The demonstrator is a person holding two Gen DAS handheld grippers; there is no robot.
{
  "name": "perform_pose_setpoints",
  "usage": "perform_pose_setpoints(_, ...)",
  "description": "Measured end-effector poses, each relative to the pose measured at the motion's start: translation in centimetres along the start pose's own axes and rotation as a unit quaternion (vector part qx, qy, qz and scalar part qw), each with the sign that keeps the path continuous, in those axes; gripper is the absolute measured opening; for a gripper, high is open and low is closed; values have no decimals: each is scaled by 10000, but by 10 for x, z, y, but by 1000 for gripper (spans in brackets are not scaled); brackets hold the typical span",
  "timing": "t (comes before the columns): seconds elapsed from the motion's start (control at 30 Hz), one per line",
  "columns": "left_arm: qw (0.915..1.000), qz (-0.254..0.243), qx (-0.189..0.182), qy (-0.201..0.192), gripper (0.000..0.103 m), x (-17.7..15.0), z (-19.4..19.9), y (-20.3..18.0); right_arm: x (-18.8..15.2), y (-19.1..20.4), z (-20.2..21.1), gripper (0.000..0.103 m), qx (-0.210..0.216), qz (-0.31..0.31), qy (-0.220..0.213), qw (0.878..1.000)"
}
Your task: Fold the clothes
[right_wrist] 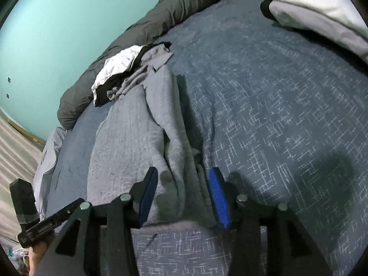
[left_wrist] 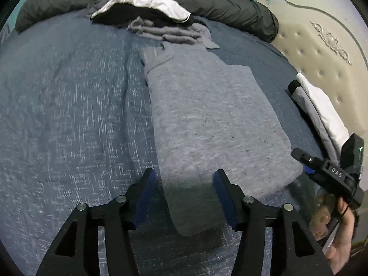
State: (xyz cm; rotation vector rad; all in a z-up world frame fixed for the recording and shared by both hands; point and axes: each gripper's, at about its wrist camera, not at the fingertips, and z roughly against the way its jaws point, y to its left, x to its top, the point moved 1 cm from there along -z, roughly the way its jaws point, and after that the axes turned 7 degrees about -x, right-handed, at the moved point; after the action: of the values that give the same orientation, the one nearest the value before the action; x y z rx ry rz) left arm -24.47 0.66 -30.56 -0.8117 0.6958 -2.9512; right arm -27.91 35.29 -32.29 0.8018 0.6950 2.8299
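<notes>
A grey knit garment (left_wrist: 207,115) lies folded into a long strip on the blue patterned bedspread (left_wrist: 69,115). My left gripper (left_wrist: 184,191) is open and hovers at the strip's near end, whose corner lies between the two blue pads. In the right wrist view the same garment (right_wrist: 128,142) shows a rumpled right edge. That edge runs between the pads of my right gripper (right_wrist: 184,195), which is also open. Each gripper shows in the other's view: the right gripper (left_wrist: 326,168) at the garment's right corner, the left gripper (right_wrist: 46,225) at lower left, both hand-held.
A loose pile of white, black and grey clothes (left_wrist: 142,11) lies at the far end of the bed against a rolled dark grey duvet (left_wrist: 230,2). A folded stack of white and grey items (left_wrist: 322,108) sits by the padded headboard (left_wrist: 322,53). A teal wall (right_wrist: 57,34) is behind.
</notes>
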Motion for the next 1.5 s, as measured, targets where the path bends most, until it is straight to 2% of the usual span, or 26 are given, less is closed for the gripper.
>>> perform_pose_setpoints(0.13, 9997, 173, -155, 26, 59, 0, -3, 3, 3, -2, -6, 48, 250, -182, 213, 9993)
perform_pose_setpoints(0.27, 9992, 215, -310, 103, 59, -3, -9, 1, 6, 5, 4, 50, 351, -104, 133, 9992)
perform_pose_setpoints(0.33, 9989, 247, -377, 152, 60, -4, -13, 1, 6, 11, 2, 55, 338, 18, 201, 9992)
perform_pose_setpoints(0.4, 9985, 333, -399, 196, 66, -5, -18, 4, 5, 17, -6, 55, 267, 128, 368, 9989)
perform_pose_setpoints(0.57, 9955, 638, -630, 295, 73, -9, -30, 16, 4, 23, -26, 56, 10, 231, 719, 9971)
perform_pose_setpoints(0.73, 9923, 868, -853, 244, 75, -12, -34, 23, 3, 25, -37, 58, 16, 345, 839, 9959)
perform_pose_setpoints(0.83, 9889, 1030, -1049, 200, 75, -13, -36, 25, 3, 18, -36, 58, 249, 257, 915, 9952)
perform_pose_setpoints(0.93, 9887, 1035, -1069, 204, 75, -13, -39, 26, 4, 17, -36, 58, 349, 337, 1000, 9938)
perform_pose_setpoints(1.13, 9889, 1008, -1072, 208, 75, -12, -45, 24, 3, 23, -38, 58, 232, 617, 1077, 9920)
perform_pose_setpoints(1.33, 9904, 905, -1027, 203, 75, -10, -50, 20, 4, 19, -43, 58, 298, 531, 1124, 9918)
perform_pose_setpoints(1.4, 9907, 885, -1012, 198, 74, -9, -51, 18, 5, 23, -44, 56, 237, 632, 1160, 9910)
perform_pose_setpoints(1.47, 9911, 870, -993, 188, 71, -7, -54, 15, 6, 26, -46, 44, 292, 695, 1225, 9896)
perform_pose_setpoints(1.5, 9916, 839, -969, 180, 69, -6, -54, 13, 8, 27, -46, 42, 321, 706, 1268, 9889)
